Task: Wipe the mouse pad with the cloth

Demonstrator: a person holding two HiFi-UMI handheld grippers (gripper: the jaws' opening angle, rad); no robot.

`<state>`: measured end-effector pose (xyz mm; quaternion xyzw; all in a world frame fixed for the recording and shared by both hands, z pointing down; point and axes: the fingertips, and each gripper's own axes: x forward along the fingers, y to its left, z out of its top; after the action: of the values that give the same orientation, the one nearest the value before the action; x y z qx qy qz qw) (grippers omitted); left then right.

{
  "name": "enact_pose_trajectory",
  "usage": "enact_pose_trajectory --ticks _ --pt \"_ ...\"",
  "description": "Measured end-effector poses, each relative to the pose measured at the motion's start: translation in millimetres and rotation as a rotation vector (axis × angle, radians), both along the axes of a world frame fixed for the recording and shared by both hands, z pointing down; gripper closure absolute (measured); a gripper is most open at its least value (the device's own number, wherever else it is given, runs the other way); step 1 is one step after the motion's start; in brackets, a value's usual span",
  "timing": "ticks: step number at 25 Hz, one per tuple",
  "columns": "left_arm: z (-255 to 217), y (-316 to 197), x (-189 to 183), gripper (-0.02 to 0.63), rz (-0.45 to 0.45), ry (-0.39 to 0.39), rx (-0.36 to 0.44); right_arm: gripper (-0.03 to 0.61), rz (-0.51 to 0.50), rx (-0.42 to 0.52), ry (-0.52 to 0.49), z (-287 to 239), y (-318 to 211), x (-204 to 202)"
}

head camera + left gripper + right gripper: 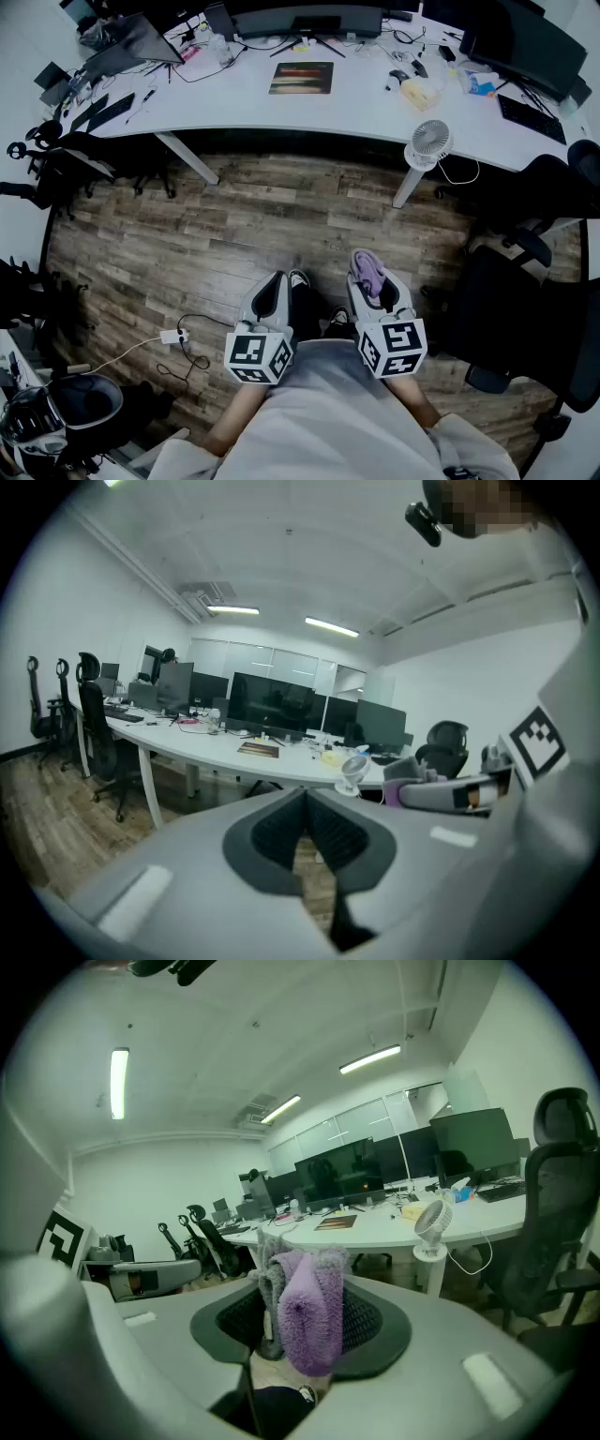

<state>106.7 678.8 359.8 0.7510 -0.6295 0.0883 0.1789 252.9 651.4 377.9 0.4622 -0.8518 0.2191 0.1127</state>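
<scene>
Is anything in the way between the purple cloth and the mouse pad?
Nothing visible. The right gripper holds the cloth, only wooden floor lies before the desk, and the mouse pad lies uncovered.
</scene>
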Motion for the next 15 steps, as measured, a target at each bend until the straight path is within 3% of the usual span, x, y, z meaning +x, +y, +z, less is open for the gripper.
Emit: enact_pose_trajectory --ticks 6,10,15 --pt "6.0 -20.4 -15.2 0.614 0.001 0.020 -0.012 0.402 0.012 -0.014 -0.008 5.7 -21.0 -14.3" --pt "6.2 -42.6 -27.6 0.614 -0.005 0.032 -0.014 0.389 0.007 -0.021 -0.117 -3.3 -44.9 -27.5" --pt "11.6 -72.7 -55.4 0.614 -0.023 0.053 -0.016 0.393 -0.080 0.074 -0.218 -37.5 -70.6 -58.2"
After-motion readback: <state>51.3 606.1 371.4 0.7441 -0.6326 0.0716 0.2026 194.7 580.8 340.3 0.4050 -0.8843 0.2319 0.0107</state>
